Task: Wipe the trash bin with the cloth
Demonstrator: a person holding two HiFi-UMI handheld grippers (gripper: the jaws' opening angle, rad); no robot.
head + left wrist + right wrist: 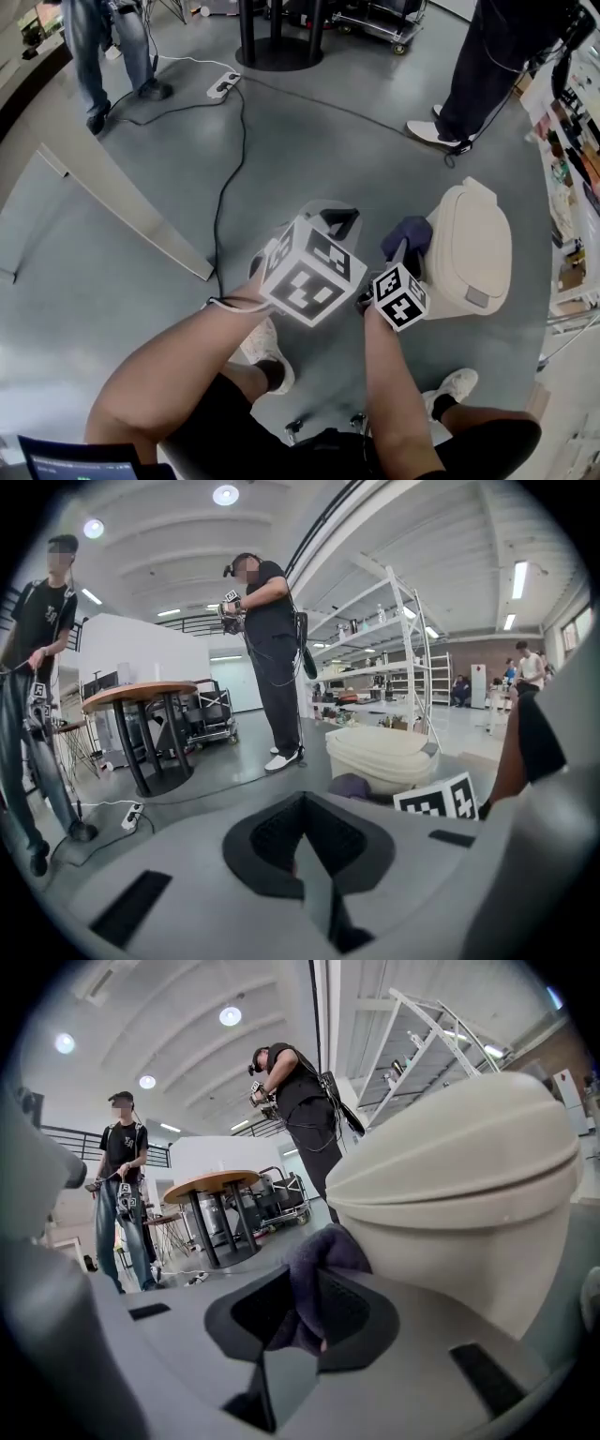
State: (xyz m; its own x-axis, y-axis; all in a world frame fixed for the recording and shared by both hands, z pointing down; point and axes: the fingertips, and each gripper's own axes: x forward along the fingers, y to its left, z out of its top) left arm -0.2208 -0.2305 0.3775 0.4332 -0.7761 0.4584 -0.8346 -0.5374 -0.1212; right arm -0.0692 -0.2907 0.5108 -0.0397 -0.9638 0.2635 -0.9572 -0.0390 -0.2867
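A cream trash bin (473, 246) with its lid down stands on the grey floor at the right. My right gripper (403, 251) is shut on a dark purple cloth (411, 232), which rests against the bin's left side. In the right gripper view the cloth (323, 1258) bulges up from between the jaws, close beside the bin's wall (469, 1194). My left gripper (339, 223) hovers just left of the right one, away from the bin, jaws shut with nothing between them. From the left gripper (302, 810) the bin (380, 757) and cloth (349, 786) lie ahead to the right.
A black cable (228, 178) runs over the floor to a power strip (222, 85). A long pale board (122, 202) lies slanted at the left. Two people (483, 66) stand beyond, near a round table base (275, 52). Shelving (572, 141) lines the right edge.
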